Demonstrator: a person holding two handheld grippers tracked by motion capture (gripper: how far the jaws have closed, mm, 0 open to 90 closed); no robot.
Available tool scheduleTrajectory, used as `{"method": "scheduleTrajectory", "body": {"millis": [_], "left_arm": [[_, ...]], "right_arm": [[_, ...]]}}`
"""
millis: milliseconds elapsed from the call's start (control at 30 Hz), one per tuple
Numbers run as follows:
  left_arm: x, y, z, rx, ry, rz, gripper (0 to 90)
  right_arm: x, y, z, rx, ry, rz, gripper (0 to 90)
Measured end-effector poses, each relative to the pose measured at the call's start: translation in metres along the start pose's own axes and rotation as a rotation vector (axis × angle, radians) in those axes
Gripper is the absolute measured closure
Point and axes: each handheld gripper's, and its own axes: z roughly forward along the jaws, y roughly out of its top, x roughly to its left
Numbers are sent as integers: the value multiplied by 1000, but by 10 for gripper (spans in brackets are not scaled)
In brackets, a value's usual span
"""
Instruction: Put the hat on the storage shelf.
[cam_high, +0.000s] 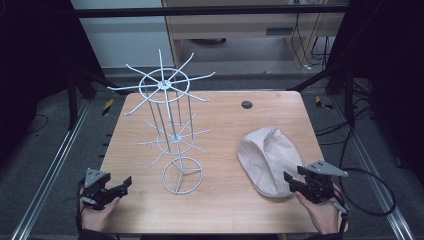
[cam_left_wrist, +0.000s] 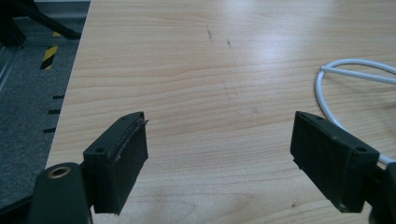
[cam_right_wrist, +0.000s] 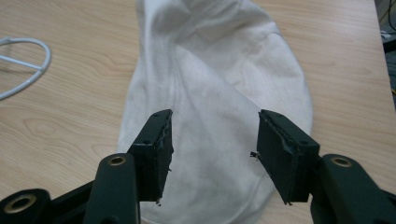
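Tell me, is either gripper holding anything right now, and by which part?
Nothing is held. The left gripper is open over bare table; the right gripper is open just above the near end of the white cap.

A white wire rack (cam_high: 170, 125) and a cream cloth cap (cam_high: 267, 157) sit on a light woodgrain table (cam_high: 225, 205).
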Motion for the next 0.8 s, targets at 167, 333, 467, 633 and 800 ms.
{"method": "scheduleTrajectory", "body": {"millis": [167, 333, 467, 633, 800], "left_arm": [[-1, -1, 3, 18, 2, 12, 197], [-1, 0, 3, 15, 2, 11, 212], [-1, 0, 2, 13, 3, 11, 219], [-1, 1, 2, 13, 2, 12, 231], [-2, 2, 2, 13, -2, 11, 236]], "right_arm": [[10, 13, 3, 9, 15, -8, 461], [19, 24, 6, 11, 29, -23, 469], [22, 30, 9, 14, 37, -28, 476], [29, 40, 16, 33, 49, -42, 482], [36, 47, 26, 51, 52, -64, 497]]}}
